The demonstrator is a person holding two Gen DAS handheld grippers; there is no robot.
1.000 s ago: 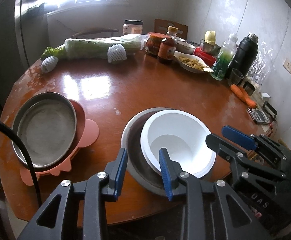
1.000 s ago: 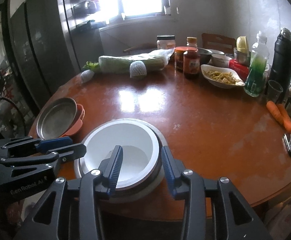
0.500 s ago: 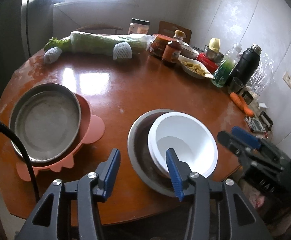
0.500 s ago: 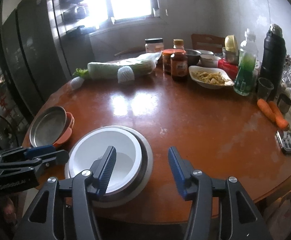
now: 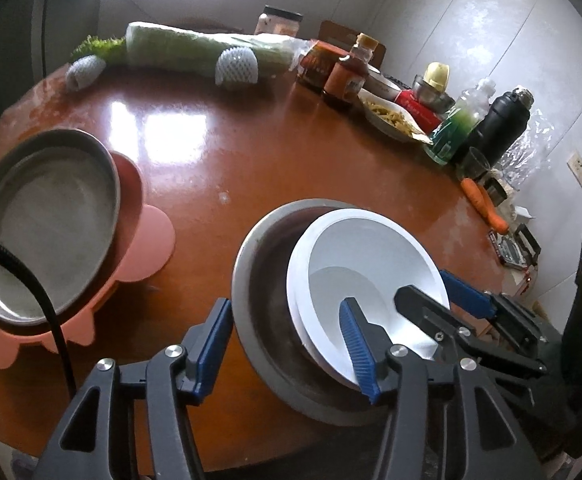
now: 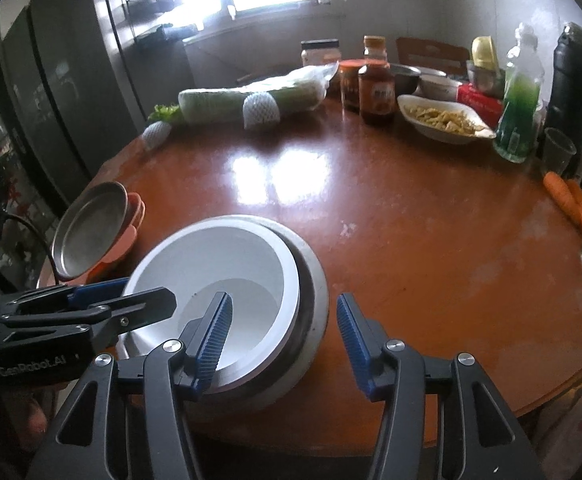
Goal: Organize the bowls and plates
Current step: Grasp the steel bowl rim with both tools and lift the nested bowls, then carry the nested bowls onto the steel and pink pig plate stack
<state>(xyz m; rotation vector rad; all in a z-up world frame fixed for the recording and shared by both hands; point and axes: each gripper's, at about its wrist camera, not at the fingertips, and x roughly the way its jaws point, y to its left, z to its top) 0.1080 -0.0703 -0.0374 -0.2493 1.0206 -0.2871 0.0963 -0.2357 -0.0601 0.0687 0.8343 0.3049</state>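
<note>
Right wrist | right gripper (image 6: 283, 332) parted, empty, straddling metal bowl (image 6: 311, 280) rim | left gripper (image 5: 287, 340) opening, empty

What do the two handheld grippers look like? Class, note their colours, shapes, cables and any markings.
Both the left gripper and the right gripper have black, angular frames with triangular cut-outs and silver bolts. Each carries two blue ribbed fingers. A black cable runs beside the left one. Seen from the right wrist, the left gripper's side bears pale lettering, "GenRobot.AI". No sleeves or hands show.
</note>
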